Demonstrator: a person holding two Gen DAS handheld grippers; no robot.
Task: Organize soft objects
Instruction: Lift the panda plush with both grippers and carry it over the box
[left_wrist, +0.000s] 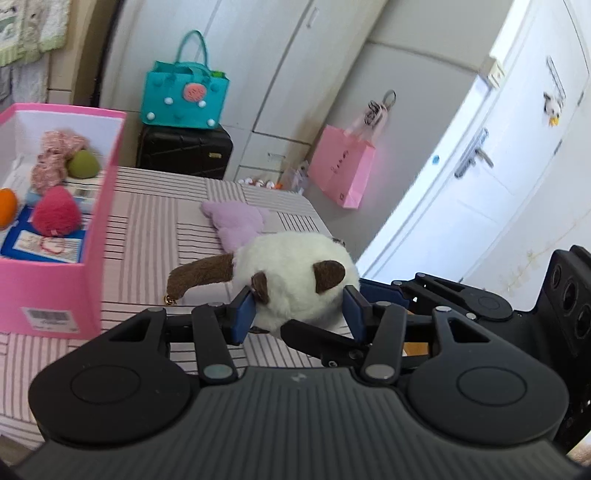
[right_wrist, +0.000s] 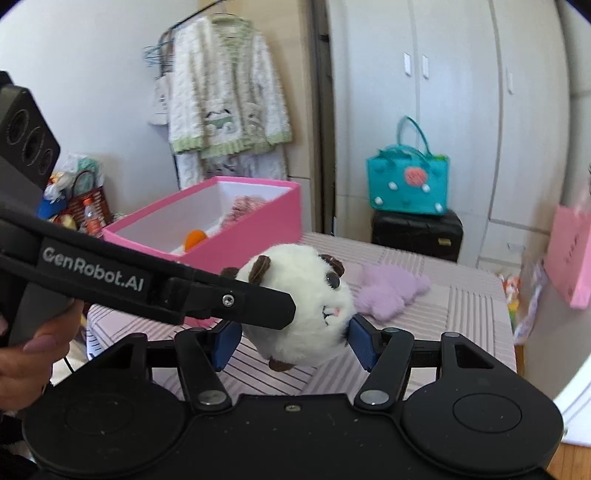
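Both pairs of jaws are closed on the same toy: the left gripper (left_wrist: 299, 310) has its blue pads pressed into the sides of the white plush cat (left_wrist: 295, 280), and the right gripper (right_wrist: 291, 341) squeezes it from the other direction, pads sunk into the fur at either flank. The plush hangs clear of the striped bed (left_wrist: 155, 236), held between the two tools, near the open pink box (left_wrist: 55, 280) that already holds a red pom, a green ball and other soft bits. The risk I see is a tug-of-war: two grips on one squashy body, so if the hands drift apart the stuffing gives and one pad slips off, or the dangling brown tail (left_wrist: 195, 275) with its little bell catches the box rim on the way in. The toy is round, cream-white, with dark brown ears and paws, a glassy eye and a pink nose. A lilac plush (right_wrist: 388, 291) lies on the bed just beyond.
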